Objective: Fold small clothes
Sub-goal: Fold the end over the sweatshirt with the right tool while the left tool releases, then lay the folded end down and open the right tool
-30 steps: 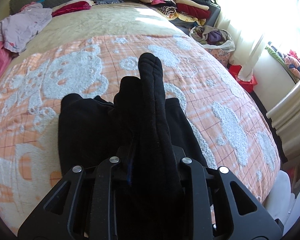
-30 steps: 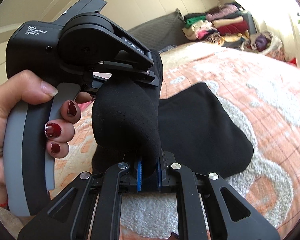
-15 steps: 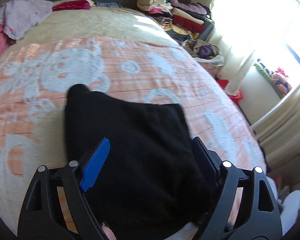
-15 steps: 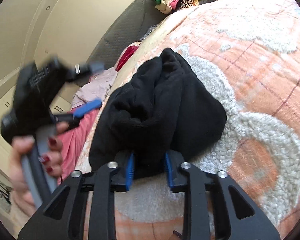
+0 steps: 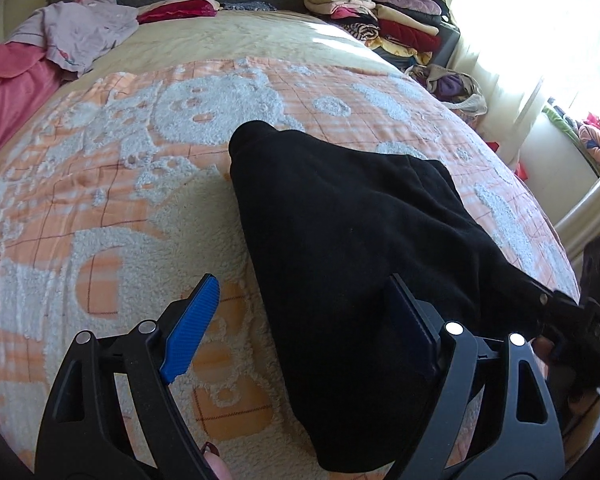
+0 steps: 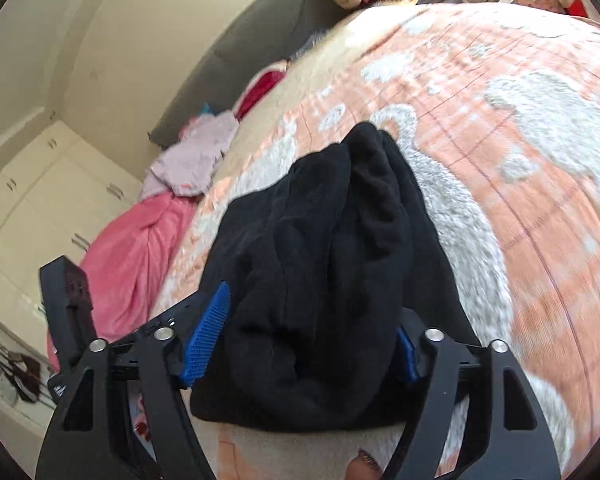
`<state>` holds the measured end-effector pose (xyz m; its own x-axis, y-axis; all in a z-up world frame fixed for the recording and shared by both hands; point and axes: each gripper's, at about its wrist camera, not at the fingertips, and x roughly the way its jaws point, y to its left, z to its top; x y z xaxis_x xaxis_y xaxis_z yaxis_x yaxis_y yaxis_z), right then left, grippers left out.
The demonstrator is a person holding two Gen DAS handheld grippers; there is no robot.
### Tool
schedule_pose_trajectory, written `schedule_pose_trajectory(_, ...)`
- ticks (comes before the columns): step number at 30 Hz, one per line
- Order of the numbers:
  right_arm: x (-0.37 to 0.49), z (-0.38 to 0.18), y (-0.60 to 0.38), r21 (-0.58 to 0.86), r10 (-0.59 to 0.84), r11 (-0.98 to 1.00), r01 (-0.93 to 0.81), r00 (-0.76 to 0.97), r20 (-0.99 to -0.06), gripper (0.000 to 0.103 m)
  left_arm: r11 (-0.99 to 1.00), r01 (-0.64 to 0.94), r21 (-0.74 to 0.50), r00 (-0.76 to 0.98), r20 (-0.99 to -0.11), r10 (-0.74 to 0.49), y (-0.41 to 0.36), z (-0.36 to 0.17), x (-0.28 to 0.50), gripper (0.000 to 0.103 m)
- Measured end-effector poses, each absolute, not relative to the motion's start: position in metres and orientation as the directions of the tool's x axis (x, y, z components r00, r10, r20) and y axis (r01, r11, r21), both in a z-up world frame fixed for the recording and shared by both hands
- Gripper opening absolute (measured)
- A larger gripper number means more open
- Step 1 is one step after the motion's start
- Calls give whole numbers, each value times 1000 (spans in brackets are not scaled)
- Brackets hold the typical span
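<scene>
A black fleece garment [image 5: 348, 232] lies folded on the orange-and-white bedspread [image 5: 120, 200]. In the left wrist view my left gripper [image 5: 300, 320] is open over its near edge. The left blue pad stands clear of the cloth, and the right pad is over it. In the right wrist view the garment [image 6: 324, 264] is bunched in thick folds between the jaws of my right gripper [image 6: 306, 346]. Those jaws are opening, and the blue pads [image 6: 206, 336] no longer pinch the cloth. Each view shows the other gripper at its edge: the right one [image 5: 580, 332] and the left one [image 6: 72, 300].
Stacks of folded clothes [image 5: 380, 20] and a basket of laundry [image 5: 452, 84] stand beyond the bed's far right corner. A lilac garment [image 5: 80, 32], a red one [image 5: 176, 8] and a pink blanket [image 5: 8, 88] lie at the far left. A bright window is on the right.
Both grippers were shut on the black garment, held up off the bed. Both have spread their jaws and let it go, and it now lies on the bedspread.
</scene>
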<state>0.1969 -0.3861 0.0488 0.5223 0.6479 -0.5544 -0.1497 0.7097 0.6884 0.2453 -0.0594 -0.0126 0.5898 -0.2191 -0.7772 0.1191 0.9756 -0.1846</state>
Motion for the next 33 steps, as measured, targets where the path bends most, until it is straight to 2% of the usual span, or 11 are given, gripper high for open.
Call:
schedule_pose_trajectory(4, 209, 49, -381, 672, 644, 724, -153, 499, -580, 67, 975, 124, -186, 588, -778, -224, -60, -14, 244, 76)
schedule_pose_trajectory(9, 213, 49, -379, 666, 650, 725, -173, 490, -580, 33, 973, 128, -191, 588, -776, -229, -62, -12, 242, 76)
schedule_pose_trajectory(13, 210, 56, -375, 629, 633, 748, -212, 514, -579, 22, 972, 131, -197, 586, -775, -236, -63, -11, 241, 76)
schedule_pose_trajectory(16, 206, 68, -377, 606, 632, 754, -255, 536, -560, 20, 969, 138, -204, 584, -773, -246, -65, -9, 238, 76)
schedule_pose_trajectory(19, 203, 78, -386, 568, 607, 776, -276, 571, -552, 20, 966, 154, -210, 584, -769, -260, -68, -8, 234, 76)
schedule_pose_trajectory(21, 205, 69, -390, 531, 567, 809, -250, 569, -596, 20, 964, 159, -214, 577, -772, -267, -70, -11, 233, 76)
schedule_pose_trajectory(23, 209, 50, -394, 517, 527, 835, -189, 544, -652, 29, 963, 161, -217, 568, -777, -271, -72, -16, 233, 76)
schedule_pose_trajectory(24, 209, 44, -397, 528, 526, 833, -168, 541, -656, 41, 963, 162, -218, 565, -780, -271, -73, -18, 233, 76)
schedule_pose_trajectory(25, 207, 39, -403, 551, 530, 822, -142, 545, -650, 48, 963, 161, -215, 565, -780, -268, -74, -20, 232, 76)
schedule_pose_trajectory(30, 191, 52, -408, 506, 477, 852, -131, 592, -649, 54, 963, 162, -217, 573, -773, -271, -73, -18, 226, 76)
schedule_pose_trajectory(33, 179, 66, -407, 455, 428, 881, -133, 633, -645, 63, 962, 165, -216, 582, -766, -272, -71, -14, 222, 76)
